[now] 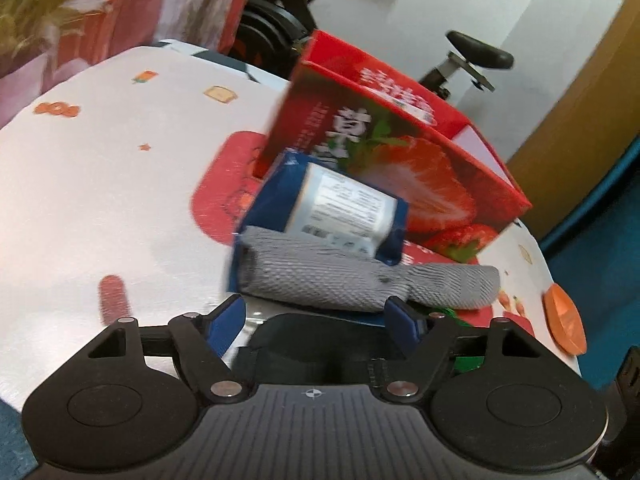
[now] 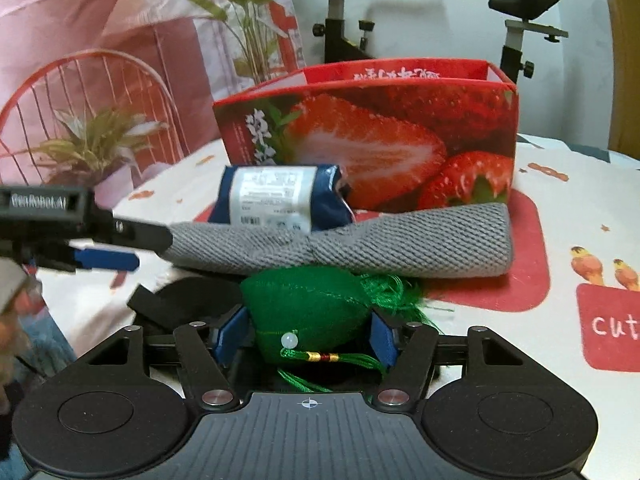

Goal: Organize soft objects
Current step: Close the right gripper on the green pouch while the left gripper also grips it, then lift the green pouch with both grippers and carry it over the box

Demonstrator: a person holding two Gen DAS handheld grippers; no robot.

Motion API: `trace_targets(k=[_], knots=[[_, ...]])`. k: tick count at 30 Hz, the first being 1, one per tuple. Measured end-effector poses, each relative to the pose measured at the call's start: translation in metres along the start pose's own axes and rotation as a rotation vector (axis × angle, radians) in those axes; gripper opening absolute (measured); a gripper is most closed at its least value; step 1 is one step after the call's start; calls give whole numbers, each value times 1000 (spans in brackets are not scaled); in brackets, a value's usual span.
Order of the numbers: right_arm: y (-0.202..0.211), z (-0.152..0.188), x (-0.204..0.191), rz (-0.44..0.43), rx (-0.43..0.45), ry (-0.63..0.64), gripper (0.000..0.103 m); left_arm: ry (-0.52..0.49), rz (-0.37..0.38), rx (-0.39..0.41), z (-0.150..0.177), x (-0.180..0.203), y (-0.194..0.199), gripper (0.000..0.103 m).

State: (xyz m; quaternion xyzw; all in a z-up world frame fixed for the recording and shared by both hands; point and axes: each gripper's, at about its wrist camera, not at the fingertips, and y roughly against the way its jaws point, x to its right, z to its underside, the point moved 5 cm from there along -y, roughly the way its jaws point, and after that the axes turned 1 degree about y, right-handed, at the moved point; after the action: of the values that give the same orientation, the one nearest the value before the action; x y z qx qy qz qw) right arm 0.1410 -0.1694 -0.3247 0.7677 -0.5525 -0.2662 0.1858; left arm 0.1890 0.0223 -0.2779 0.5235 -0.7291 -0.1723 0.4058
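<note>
At the frame's lower centre the right tongs (image 2: 308, 330) pinched a green stitched pouch with tassel (image 2: 304, 312), best lifted clear over the rolled grey mesh cloth (image 2: 400, 240) into the red strawberry-printed box (image 2: 380, 136), while the left tongs (image 1: 316, 312) stood spread, empty.

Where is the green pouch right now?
In the right wrist view, the green pouch sits between the right gripper fingers, just in front of the grey cloth.

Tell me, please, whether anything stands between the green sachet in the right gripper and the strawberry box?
Yes. The green sachet, which the right gripper holds, has the rolled grey cloth lying straight across in front of it, with the blue packet behind that, both before the strawberry box.
</note>
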Motion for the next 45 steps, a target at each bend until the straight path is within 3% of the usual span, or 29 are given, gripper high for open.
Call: trace_targets(k=[8,12,18,23,28,36,45], knots=[[7,3,-2,44,1,86,61,-60,109,-96,-2,50,-22,77],[7,5,-2,48,-12,108,60,-72,163,-148,6,71,-35,71],[10,5,5,19,-15,81,60,-24,227,-205,19,81,-52,67],[8,6,7,6,-21,63,58,-26,219,-236,27,82,-62,51],[6,7,8,-2,-21,56,56,-3,236,-237,28,79,-64,47],[20,-11,3,2,33,85,54,-49,279,-156,-1,92,-36,46],[68,-104,-1,-55,215,134,54,-141,344,59,-80,130,33,46]])
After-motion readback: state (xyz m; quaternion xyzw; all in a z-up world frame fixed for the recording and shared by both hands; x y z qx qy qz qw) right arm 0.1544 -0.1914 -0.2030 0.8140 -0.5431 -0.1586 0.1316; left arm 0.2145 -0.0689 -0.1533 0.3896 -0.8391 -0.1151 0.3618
